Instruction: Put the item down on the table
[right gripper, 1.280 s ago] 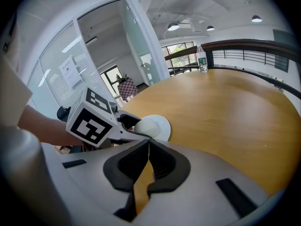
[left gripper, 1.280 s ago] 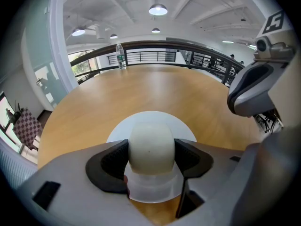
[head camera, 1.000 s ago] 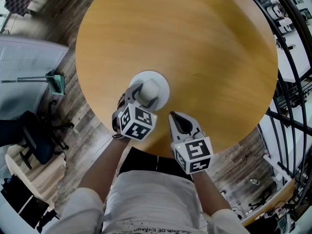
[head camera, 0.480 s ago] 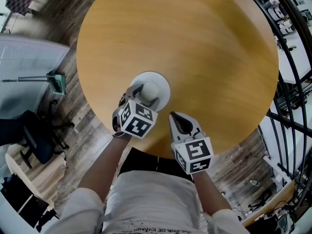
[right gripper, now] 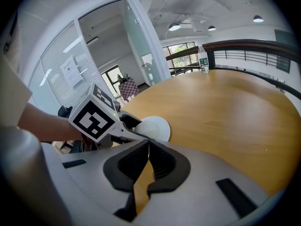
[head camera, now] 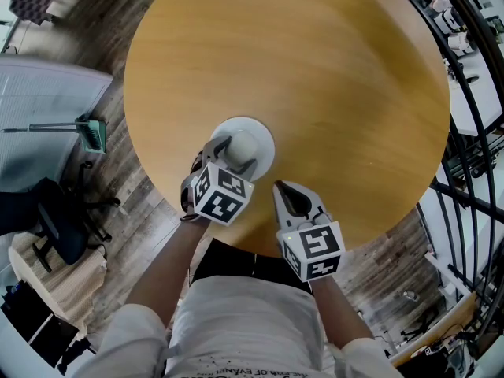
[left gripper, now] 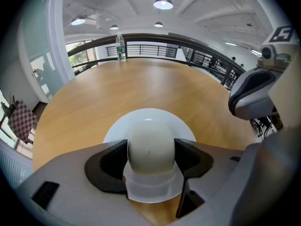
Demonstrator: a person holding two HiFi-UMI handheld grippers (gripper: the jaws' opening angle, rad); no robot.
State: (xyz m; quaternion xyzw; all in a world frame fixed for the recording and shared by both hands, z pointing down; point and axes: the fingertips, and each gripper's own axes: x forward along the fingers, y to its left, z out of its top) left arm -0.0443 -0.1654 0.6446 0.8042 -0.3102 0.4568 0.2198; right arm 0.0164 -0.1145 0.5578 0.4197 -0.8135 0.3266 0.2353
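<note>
A white dome-shaped item stands in the middle of a white round plate near the front edge of the round wooden table. My left gripper is shut on this item; in the left gripper view both black pads press its sides above the plate. I cannot tell whether the plate rests on the table or hangs just over it. My right gripper is to the right of the plate, shut and empty, its jaws meeting.
A water bottle stands at the table's far edge, by a dark railing. The table's front edge is right under both grippers. On the floor at left are a dark chair and a dustpan.
</note>
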